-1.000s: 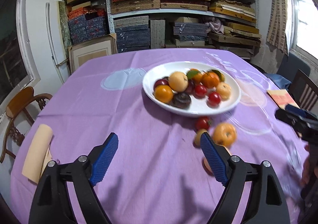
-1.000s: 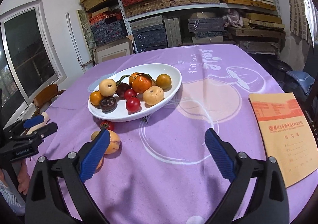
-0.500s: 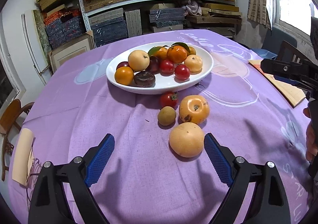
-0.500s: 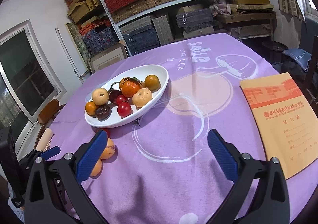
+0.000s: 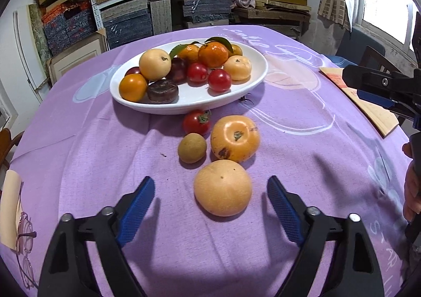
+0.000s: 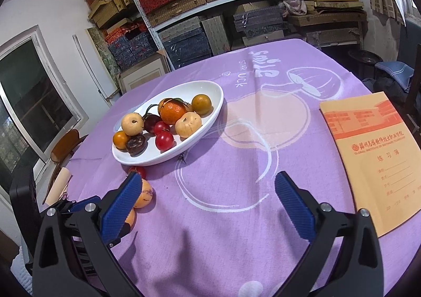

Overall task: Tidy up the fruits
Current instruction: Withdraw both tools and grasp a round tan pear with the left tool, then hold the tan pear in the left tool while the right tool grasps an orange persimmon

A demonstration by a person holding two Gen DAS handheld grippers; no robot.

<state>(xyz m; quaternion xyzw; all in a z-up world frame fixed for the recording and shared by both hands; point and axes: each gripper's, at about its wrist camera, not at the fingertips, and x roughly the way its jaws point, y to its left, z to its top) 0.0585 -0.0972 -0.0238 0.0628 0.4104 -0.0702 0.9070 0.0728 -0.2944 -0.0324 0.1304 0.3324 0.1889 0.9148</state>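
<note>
Left wrist view looks down on the tabletop under its purple cloth, the largest thing in sight, running out well beyond the left tongs. Far ahead of those tongs sits the white oval plate, heaped with oranges, red tomatoes and pale round fruits. To the far right of the left tongs lies an orange notebook, which in the right wrist view is just off the right tongs' right finger. Between the plate and the left tongs four fruits lie loose on the cloth: the pale orange fruit nearest, just beyond the blue pads, which stand apart from it on either side after their jaws have just been closing in; past it the persimmon, then the red tomato and the small brown fruit. The right tongs are spread wide over bare cloth, gripping nothing.
</note>
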